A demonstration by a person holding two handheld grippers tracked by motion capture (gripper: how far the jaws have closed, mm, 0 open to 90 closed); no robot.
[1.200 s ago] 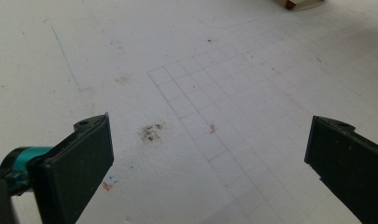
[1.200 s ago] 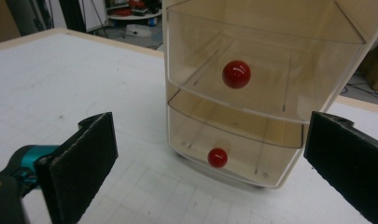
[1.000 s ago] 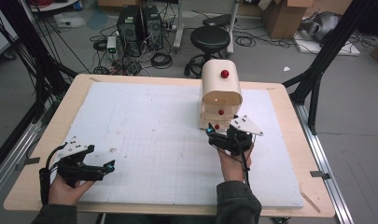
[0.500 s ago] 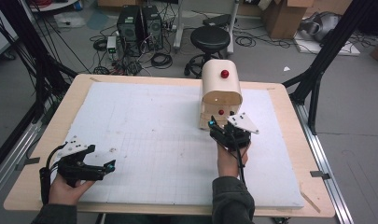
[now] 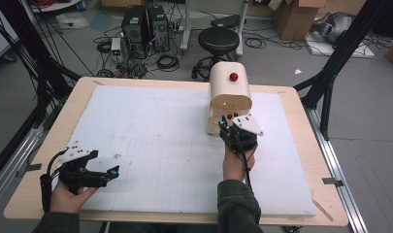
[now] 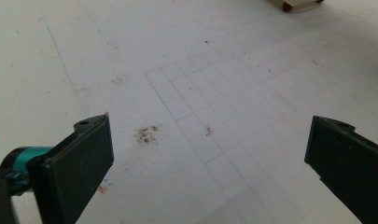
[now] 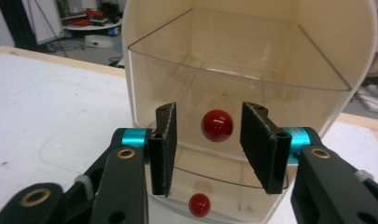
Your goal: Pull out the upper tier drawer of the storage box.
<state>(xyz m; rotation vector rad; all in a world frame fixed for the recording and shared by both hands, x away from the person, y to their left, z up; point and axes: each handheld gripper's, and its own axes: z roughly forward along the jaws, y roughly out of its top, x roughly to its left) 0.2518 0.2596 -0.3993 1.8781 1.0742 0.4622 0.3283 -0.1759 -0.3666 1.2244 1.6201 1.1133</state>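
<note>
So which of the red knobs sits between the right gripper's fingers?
The upper drawer's knob, the larger-looking one level with the right gripper, a gap either side. The lower knob sits beneath the fingers.

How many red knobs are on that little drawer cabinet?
3. One on the cabinet top; one on the upper clear drawer, between the right tool's pads; one on the drawer below. Others may be hidden.

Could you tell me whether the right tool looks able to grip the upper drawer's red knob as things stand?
Probably yes: the right tool has just been closing, its jaws either side of the knob, nothing between, pads not yet touching.
</note>
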